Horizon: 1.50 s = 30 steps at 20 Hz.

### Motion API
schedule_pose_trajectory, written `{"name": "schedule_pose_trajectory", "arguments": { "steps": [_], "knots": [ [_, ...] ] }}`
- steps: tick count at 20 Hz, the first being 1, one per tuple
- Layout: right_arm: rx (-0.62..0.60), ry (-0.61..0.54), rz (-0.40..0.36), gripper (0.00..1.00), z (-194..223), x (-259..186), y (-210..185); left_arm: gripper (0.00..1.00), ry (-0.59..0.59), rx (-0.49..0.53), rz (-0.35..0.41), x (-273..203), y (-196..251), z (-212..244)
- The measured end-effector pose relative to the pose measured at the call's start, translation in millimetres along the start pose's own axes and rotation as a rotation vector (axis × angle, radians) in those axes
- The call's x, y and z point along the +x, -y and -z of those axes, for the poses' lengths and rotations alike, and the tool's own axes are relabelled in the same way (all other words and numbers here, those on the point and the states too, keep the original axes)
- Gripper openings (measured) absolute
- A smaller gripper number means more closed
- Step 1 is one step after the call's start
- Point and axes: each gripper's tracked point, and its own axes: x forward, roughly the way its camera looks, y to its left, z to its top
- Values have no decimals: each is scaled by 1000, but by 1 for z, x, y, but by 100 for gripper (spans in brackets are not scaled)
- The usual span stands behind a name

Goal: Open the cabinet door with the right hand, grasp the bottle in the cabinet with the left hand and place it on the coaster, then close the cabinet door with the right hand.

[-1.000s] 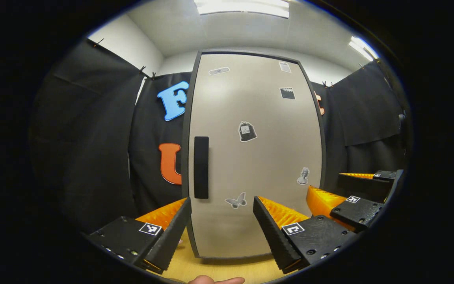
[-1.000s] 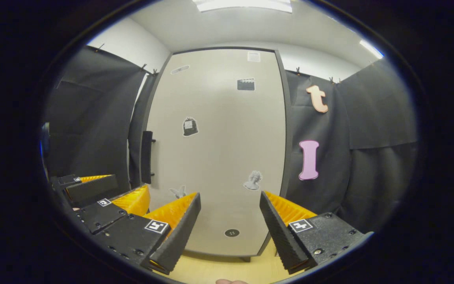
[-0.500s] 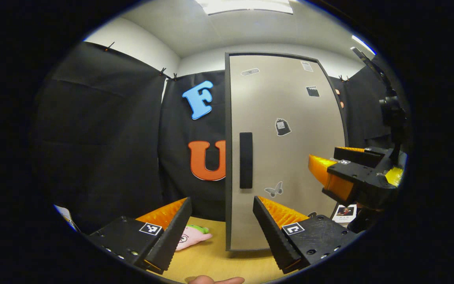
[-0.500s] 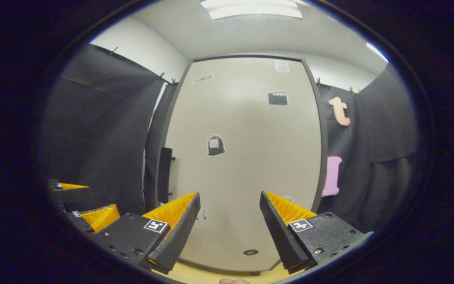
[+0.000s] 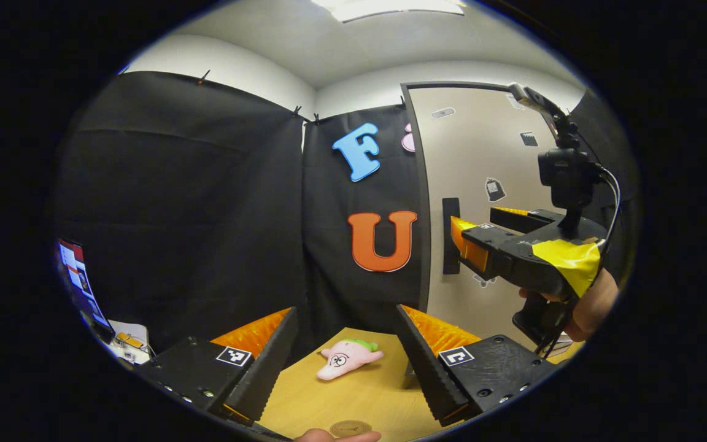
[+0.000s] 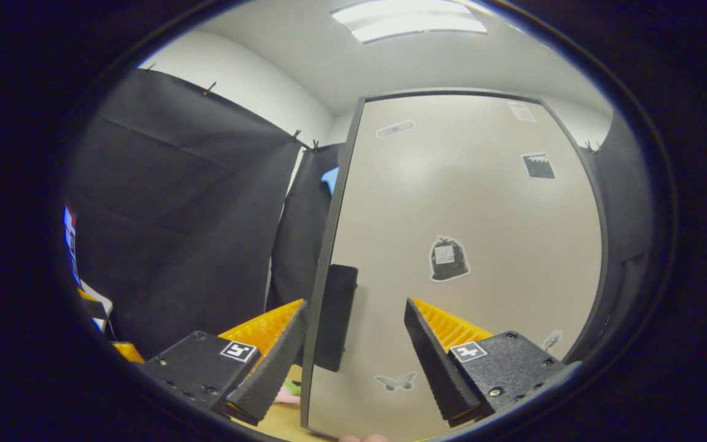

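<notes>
Right gripper [image 6: 353, 350], fingers apart, lines up on the door handle [image 6: 335, 316] to pull; left gripper [image 5: 347, 350] waits, fingers apart, above the coaster [image 5: 350, 428].

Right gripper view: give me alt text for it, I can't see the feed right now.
The right tool, jaws open, faces the closed beige cabinet door, its two fingers straddling the black handle near the door's left edge without gripping it. Stickers dot the door, and black cloth hangs to the left.
</notes>
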Motion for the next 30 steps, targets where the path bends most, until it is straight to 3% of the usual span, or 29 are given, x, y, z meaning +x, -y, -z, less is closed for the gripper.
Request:
{"name": "schedule_pose_trajectory", "arguments": {
  "steps": [7, 11, 12, 13, 16, 19, 26, 30],
  "knots": [
    [-52, -68, -6, 96, 22, 30, -16, 95, -17, 1, -74, -12, -28, 6],
    [-38, -154, 16, 71, 44, 36, -19, 95, -30, -1, -81, -16, -32, 11],
    [-17, -145, 16, 52, 40, 37, -19, 95, -33, -2, -83, -16, -32, 10],
    [-4, -169, 8, 44, 40, 34, -19, 95, -34, -2, -86, -17, -32, 10],
    [62, -214, -54, 33, 43, 34, -19, 95, -38, -9, -84, -18, -33, 12],
    [69, -267, -136, 28, 43, 29, -21, 95, -45, -12, -75, -18, -35, 15],
    [111, -330, -220, 17, 44, 21, -23, 95, -40, -68, -13, -9, -29, 17],
    [122, -358, -257, 16, 45, 8, -19, 95, -48, -89, 38, 3, -24, 26]
  ]
}}
